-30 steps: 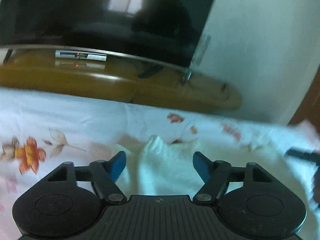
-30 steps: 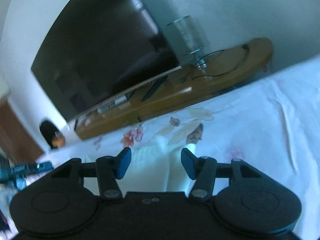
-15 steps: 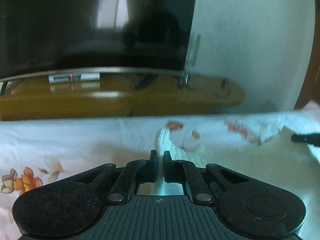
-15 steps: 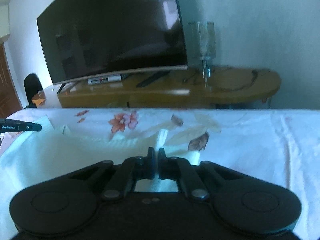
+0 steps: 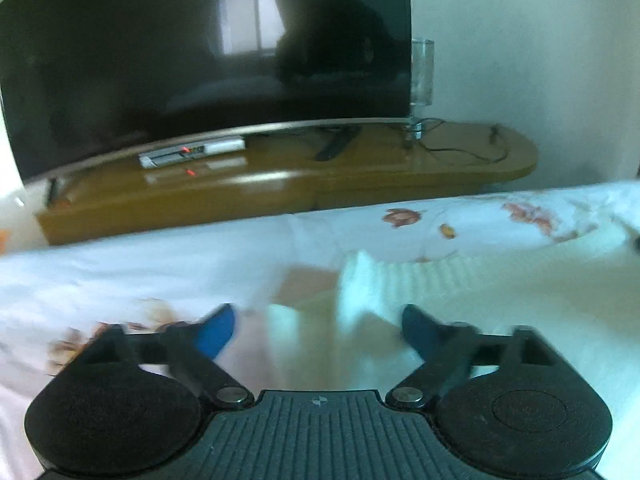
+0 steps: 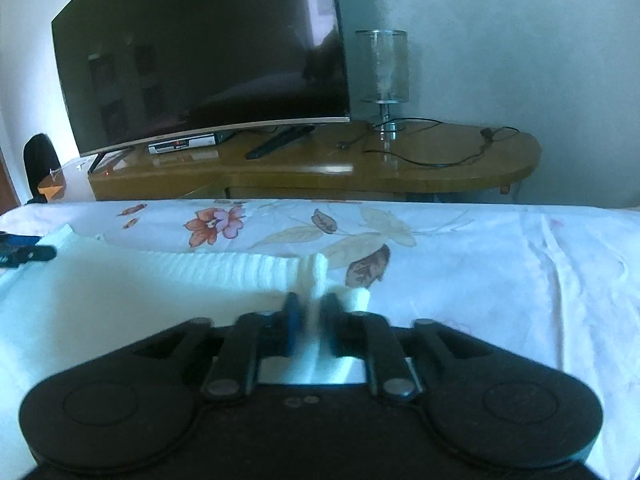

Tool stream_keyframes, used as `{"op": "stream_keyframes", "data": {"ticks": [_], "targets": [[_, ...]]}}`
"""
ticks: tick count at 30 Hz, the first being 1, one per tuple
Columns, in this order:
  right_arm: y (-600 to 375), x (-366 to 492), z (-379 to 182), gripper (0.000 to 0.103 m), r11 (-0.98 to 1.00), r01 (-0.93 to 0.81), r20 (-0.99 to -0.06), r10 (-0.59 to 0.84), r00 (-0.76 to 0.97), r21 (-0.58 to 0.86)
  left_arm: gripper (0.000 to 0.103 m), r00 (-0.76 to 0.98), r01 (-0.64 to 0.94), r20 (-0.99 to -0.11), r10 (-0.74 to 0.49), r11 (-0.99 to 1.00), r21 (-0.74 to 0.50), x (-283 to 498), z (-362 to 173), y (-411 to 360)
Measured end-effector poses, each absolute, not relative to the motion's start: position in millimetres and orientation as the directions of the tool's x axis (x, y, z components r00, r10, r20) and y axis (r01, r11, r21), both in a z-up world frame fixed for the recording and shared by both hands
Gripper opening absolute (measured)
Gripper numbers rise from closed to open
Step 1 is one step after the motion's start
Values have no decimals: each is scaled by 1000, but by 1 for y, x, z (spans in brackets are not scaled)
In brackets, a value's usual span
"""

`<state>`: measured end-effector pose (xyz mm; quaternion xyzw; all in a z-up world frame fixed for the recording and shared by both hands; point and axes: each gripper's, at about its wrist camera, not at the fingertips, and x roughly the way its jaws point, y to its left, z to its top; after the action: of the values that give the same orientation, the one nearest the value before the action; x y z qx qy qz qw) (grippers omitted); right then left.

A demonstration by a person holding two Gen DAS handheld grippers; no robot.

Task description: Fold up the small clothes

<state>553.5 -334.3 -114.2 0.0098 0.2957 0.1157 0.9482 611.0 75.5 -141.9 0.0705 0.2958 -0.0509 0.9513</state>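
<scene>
Garment [image 6: 140,292] lies lengthwise along bed's [image 6: 500,264] far edge; right hand-held gripper [image 6: 309,312] clamps its corner, left hand-held gripper [image 5: 316,326] spread apart over other end.

Ahead of you a large dark television [image 6: 208,56] stands on a long wooden console [image 6: 320,168] against a pale wall [image 6: 500,40]. You can see a slim set-top box [image 6: 182,145] under the screen's lower edge and a black remote [image 6: 278,142] lying beside it. To the right, a glass lamp [image 6: 383,76] stands upright on the console, with a black cable [image 6: 448,152] trailing across the wood. Nearest you spreads a white bedsheet [image 6: 500,264] printed with flowers and leaves
</scene>
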Motion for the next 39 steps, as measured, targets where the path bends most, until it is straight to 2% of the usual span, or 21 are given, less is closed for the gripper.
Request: {"op": "stream_keyframes", "data": {"ticks": [2, 5, 7, 10, 12, 13, 16, 17, 19, 21, 23, 26, 29, 31, 33, 34, 36, 39], "targets": [[-338, 543, -108, 37, 973, -214, -530, 226, 817, 85, 91, 829, 135, -559, -30, 980, 149, 604, -133, 72], [-336, 530, -94, 31, 966, -246, -501, 250, 829, 75, 91, 848, 218, -516, -121, 967, 132, 590, -110, 58], [-323, 525, -85, 31, 959, -281, -481, 268, 835, 46, 91, 851, 255, -499, -164, 960, 119, 589, -99, 42], [-293, 531, -76, 34, 940, -339, -499, 310, 809, 34, 91, 852, 279, -490, -182, 951, 132, 593, -91, 16], [-270, 536, -73, 41, 930, -367, -492, 316, 811, -7, 91, 842, 288, -501, -199, 952, 106, 598, -93, 2], [-260, 540, -73, 41, 921, -389, -503, 332, 798, -10, 91, 837, 289, -506, -206, 953, 91, 600, -95, -2], [-236, 557, -79, 33, 903, -428, -560, 346, 753, -17, 91, 812, 256, -552, -192, 966, 40, 611, -106, -12], [-229, 560, -84, 27, 899, -437, -580, 342, 740, -26, 91, 795, 244, -573, -199, 970, 2, 614, -112, -12], [-216, 566, -91, 27, 891, -451, -606, 330, 723, -53, 91, 777, 210, -598, -196, 977, -47, 620, -125, -16], [-206, 571, -101, 31, 882, -468, -636, 330, 698, -56, 91, 758, 191, -629, -174, 981, -42, 622, -140, -21], [-197, 571, -109, 31, 872, -484, -639, 331, 694, -75, 91, 767, 187, -627, -137, 982, 13, 616, -151, -27], [-200, 566, -111, 35, 871, -483, -640, 320, 699, -91, 91, 785, 171, -609, -117, 985, 30, 606, -151, -16], [-228, 562, -110, 36, 896, -419, -640, 236, 731, -148, 91, 804, 151, -590, -70, 984, 89, 593, -149, 10], [-257, 559, -108, 38, 916, -358, -635, 171, 753, -179, 92, 801, 112, -596, -51, 991, 66, 591, -150, 33], [-283, 559, -109, 42, 939, -321, -642, 171, 747, -123, 92, 789, 80, -611, -61, 997, 4, 596, -149, 47], [-291, 560, -108, 42, 947, -313, -647, 196, 737, -70, 91, 790, 74, -610, -60, 997, -3, 596, -148, 48], [-290, 557, -102, 39, 954, -293, -638, 187, 747, -65, 91, 794, 62, -607, -35, 998, 22, 589, -143, 44], [-279, 529, -86, 40, 950, -311, -586, 235, 776, -32, 91, 806, 140, -583, -103, 990, 18, 563, -132, 31]]}}
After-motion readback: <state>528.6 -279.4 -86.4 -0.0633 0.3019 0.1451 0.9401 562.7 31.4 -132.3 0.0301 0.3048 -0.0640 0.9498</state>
